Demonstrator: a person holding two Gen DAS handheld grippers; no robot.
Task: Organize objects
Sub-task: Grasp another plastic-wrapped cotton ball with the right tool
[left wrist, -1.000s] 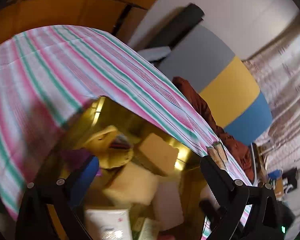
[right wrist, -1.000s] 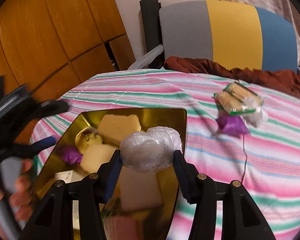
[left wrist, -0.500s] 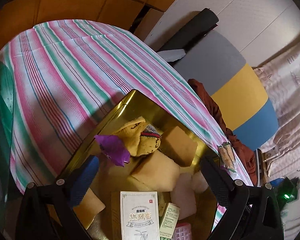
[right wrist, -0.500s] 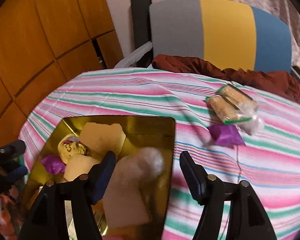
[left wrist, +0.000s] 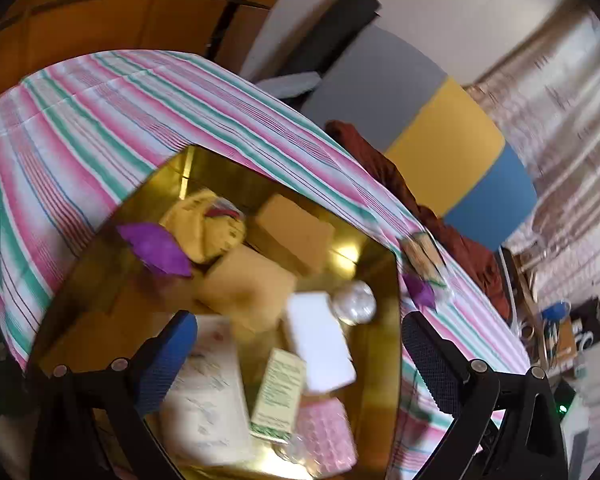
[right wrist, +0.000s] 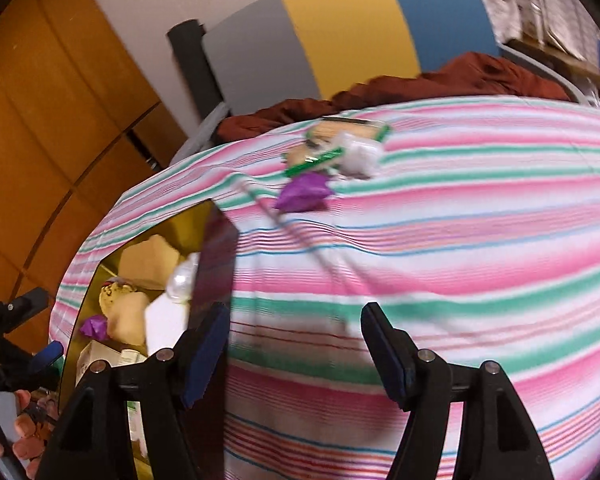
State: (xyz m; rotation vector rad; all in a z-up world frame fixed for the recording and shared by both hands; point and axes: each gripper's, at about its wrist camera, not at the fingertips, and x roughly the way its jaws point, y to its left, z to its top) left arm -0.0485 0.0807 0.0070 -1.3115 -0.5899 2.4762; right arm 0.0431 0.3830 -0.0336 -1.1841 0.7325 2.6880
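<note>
A gold tray on the striped tablecloth holds a clear wrapped ball, a white block, tan sponges, a yellow pouch, a purple wrapper and some boxes. My left gripper hangs open over the tray's near end, gripping nothing. My right gripper is over bare cloth just right of the tray wall; its jaws are opening and nothing is between them. On the cloth beyond lie another purple wrapper and cracker packets.
A thin cord runs across the cloth from the packets toward my right gripper. A chair with a grey, yellow and blue back and a red-brown cloth stands behind the table. Wood panels are on the left. A hand holds the left gripper.
My right gripper let go of the clear wrapped ball, which now lies in the tray, then opened and swung right over the cloth. The left gripper shifted along the tray.
</note>
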